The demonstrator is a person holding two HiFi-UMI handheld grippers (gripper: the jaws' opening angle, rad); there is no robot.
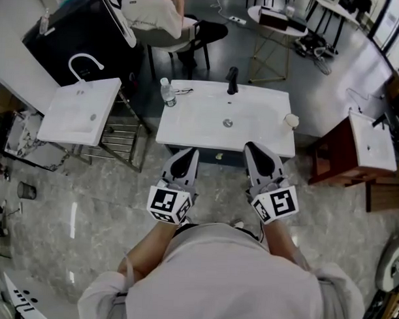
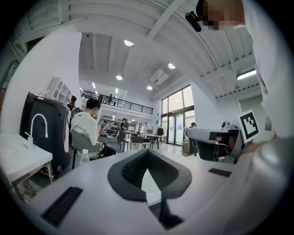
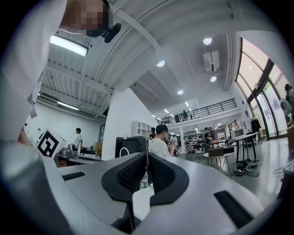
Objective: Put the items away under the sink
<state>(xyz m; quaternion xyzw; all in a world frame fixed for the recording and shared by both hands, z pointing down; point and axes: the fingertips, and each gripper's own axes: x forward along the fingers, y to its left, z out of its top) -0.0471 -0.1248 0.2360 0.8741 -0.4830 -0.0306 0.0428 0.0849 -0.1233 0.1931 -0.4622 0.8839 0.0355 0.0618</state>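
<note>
Gleaming white rectangular sink (image 1: 194, 119), veined floor (image 1: 87, 197)

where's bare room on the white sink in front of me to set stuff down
The white sink top is bare along the front edge, either side of the round drain, and between the black faucet and small cream cup. Crowded at the back left corner, by the clear plastic water bottle.

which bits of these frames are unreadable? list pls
Head view: space under the sink hidden by the sink's own top; only a dark strip shows below its front edge.
Head view: small dark thing beside the bottle, too small to identify.
Head view: pale item at the sink's right edge, too small to name.
Right gripper view: bottle mostly behind the right gripper, jaws shut.
</note>
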